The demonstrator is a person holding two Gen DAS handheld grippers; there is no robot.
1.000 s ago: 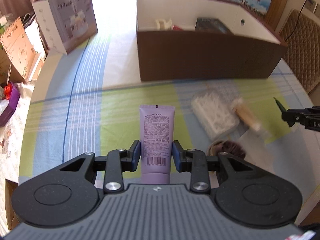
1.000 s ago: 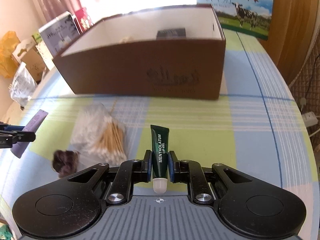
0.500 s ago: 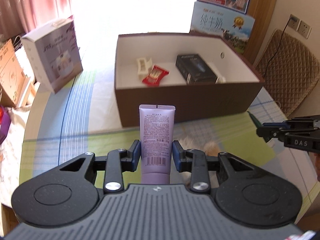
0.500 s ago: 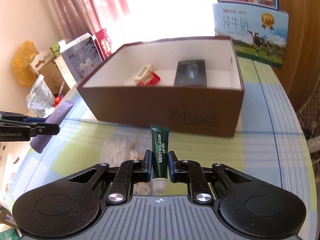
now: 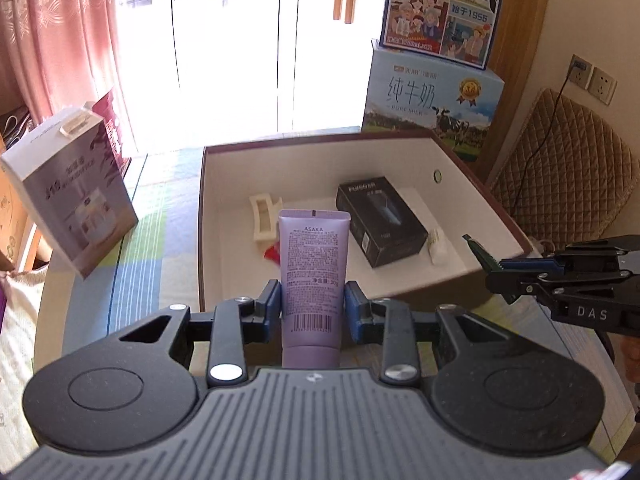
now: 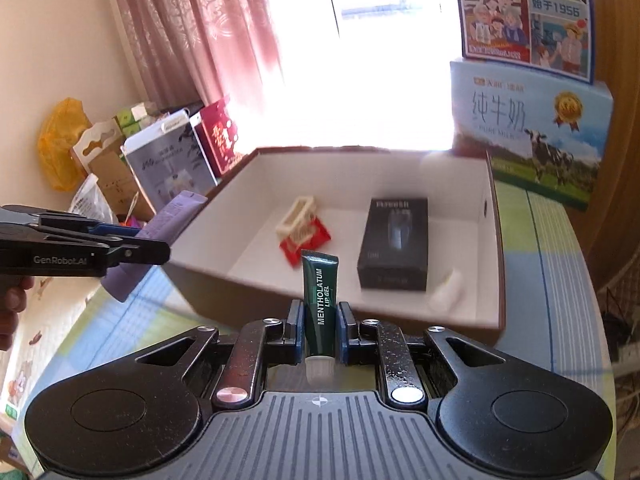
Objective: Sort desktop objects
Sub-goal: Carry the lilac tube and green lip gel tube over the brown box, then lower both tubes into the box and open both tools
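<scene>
Above the near wall of the brown box [image 5: 400, 292], both tongs are held level and point toward 12 o'clock into the box interior.

Left tongs [image 5: 312, 308]: narrowed onto the purple tube [image 5: 313, 276] and gripping its lower body, with the crimped end up and the cap end toward the camera. In the right wrist view the same tongs [image 6: 160, 250] enter from 9 o'clock, and the purple tube [image 6: 168, 224] sits outside the box's left wall. Part of a hand [image 6: 10, 312] shows behind them.

Right tongs [image 6: 319, 330]: nearly closed, clamping the green lip gel tube [image 6: 319, 300] with the white cap toward the camera. In the left wrist view these tongs [image 5: 494, 270] enter from 3 o'clock over the box's right corner, and only the tip of the green tube [image 5: 474, 245] projects.

Box contents, on the white floor:
- black carton [image 6: 394, 242], at 1 o'clock of the lip gel tube;
- cream plastic holder [image 6: 296, 216] resting on a red packet [image 6: 306, 238], at 11 o'clock;
- small white tube [image 6: 446, 290], just beside the black carton's near right corner.

The box stands on the desk [image 6: 544, 240], which carries a striped cloth. A milk carton box [image 6: 532, 136] stands behind it at 1 o'clock, and a white product box [image 5: 76, 192] stands at 10 o'clock.
</scene>
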